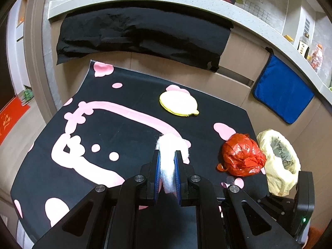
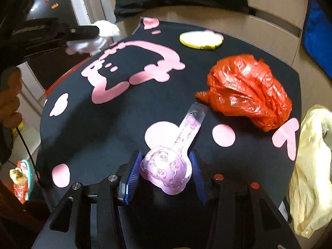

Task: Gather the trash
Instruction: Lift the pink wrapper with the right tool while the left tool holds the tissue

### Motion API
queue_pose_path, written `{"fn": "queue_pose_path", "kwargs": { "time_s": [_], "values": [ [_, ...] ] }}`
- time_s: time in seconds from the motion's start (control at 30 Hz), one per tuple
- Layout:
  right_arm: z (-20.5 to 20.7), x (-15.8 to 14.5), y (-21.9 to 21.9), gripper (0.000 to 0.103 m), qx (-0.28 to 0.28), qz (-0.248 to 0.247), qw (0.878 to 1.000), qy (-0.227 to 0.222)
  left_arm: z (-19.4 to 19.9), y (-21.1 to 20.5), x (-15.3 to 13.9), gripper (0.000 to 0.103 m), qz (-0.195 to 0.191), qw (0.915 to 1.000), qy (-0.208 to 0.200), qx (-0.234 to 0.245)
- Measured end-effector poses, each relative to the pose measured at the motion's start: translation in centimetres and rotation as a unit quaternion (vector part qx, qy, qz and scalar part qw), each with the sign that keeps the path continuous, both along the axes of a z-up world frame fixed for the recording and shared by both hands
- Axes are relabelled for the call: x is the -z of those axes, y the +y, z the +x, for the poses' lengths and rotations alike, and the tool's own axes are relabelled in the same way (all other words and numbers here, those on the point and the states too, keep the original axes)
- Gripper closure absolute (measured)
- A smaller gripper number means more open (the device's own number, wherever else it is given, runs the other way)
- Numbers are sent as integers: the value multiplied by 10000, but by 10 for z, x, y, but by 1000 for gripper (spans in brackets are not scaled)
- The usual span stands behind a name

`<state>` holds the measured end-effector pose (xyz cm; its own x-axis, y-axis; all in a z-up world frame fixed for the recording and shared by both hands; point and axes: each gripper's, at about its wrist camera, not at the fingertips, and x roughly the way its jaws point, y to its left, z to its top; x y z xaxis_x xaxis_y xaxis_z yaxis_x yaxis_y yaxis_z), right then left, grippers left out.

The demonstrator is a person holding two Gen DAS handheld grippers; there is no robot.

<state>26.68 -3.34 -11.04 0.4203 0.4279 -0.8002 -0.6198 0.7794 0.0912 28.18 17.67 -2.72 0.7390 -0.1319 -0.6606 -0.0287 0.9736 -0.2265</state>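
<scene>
My left gripper (image 1: 167,155) is shut on a white wad of cotton (image 1: 169,161) and holds it above the black mat (image 1: 128,128). It also shows in the right wrist view (image 2: 97,31), held off the mat's left edge with the cotton (image 2: 108,29). My right gripper (image 2: 164,161) has its jaws around a clear plastic spoon-shaped wrapper with a panda print (image 2: 172,161) that lies on the mat (image 2: 83,128). A crumpled red plastic bag (image 1: 241,155) (image 2: 249,91) and a yellow round pouch (image 1: 178,103) (image 2: 200,39) lie on the mat.
A pale yellow plastic bag (image 1: 280,161) (image 2: 311,166) hangs open at the mat's right edge. A black cloth (image 1: 143,33) and a blue towel (image 1: 284,93) hang on the counter front behind. A small bin with scraps (image 2: 20,178) sits low at left.
</scene>
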Motion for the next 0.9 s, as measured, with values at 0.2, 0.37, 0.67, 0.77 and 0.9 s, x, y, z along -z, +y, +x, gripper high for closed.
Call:
{"fn": "queue_pose_path", "kwargs": {
  "time_s": [0.2,0.37,0.67,0.77,0.9],
  "values": [
    [-1,1,-7,56,151,249,9996,61,2,-1,2,90,-53,10000,70,16],
    [1,0,-11,58,59,261,9995,146,2,-2,4,90,-60,9999,89,24],
    [-22,-4,-6,58,20,-312,9966,-761,2,-2,7,90,-78,9999,151,18],
    [-20,-3,-7,58,86,-331,9967,-740,1,-2,7,90,-69,9999,151,14],
    [-18,1,-5,59,-4,-379,9972,-649,2,-2,7,90,-76,9999,150,20]
  ]
}}
